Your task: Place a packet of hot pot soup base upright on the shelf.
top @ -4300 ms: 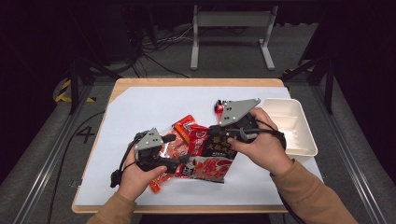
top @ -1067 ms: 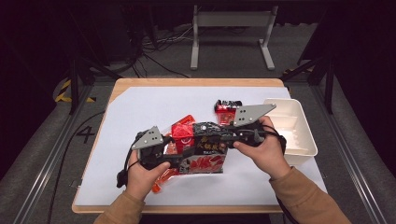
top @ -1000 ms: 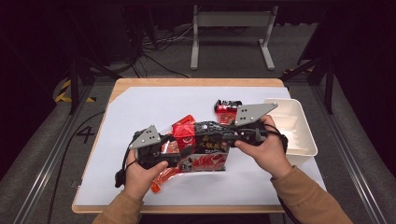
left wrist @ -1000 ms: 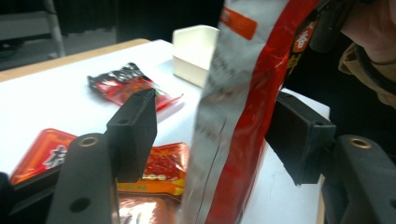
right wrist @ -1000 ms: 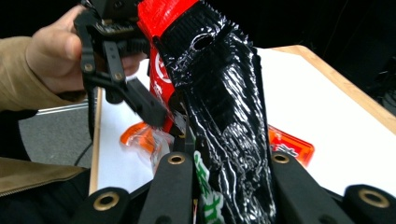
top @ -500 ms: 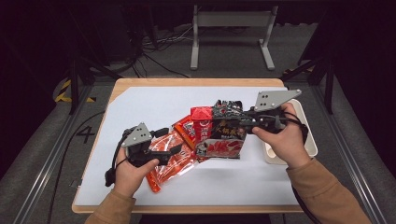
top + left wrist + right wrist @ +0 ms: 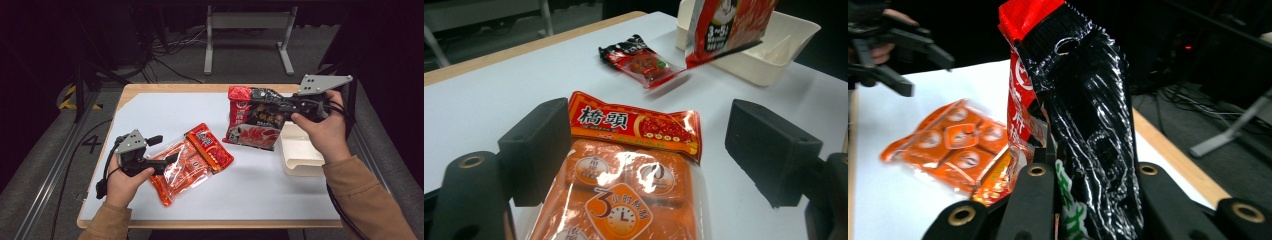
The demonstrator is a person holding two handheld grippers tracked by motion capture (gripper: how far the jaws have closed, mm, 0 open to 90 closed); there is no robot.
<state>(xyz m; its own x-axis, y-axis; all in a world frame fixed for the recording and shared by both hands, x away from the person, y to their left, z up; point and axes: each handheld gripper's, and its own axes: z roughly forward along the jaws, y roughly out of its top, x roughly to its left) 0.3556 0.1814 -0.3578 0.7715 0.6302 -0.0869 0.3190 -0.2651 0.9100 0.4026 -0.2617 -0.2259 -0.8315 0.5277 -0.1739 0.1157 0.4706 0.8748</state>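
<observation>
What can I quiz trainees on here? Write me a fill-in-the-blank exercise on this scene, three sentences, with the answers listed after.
1. The right gripper is shut on the dark sauce packet and holds it up off the ____.
2. The orange packet lies flat between the ____ jaws of the left gripper.
3. The white tray sits at the table's ____ edge in the high view.

Missing words: table; open; right

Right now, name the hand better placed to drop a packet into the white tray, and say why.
Right. The right gripper is shut on the dark packet, lifted beside the white tray. The left gripper is open around the orange packet, farther from it.
</observation>
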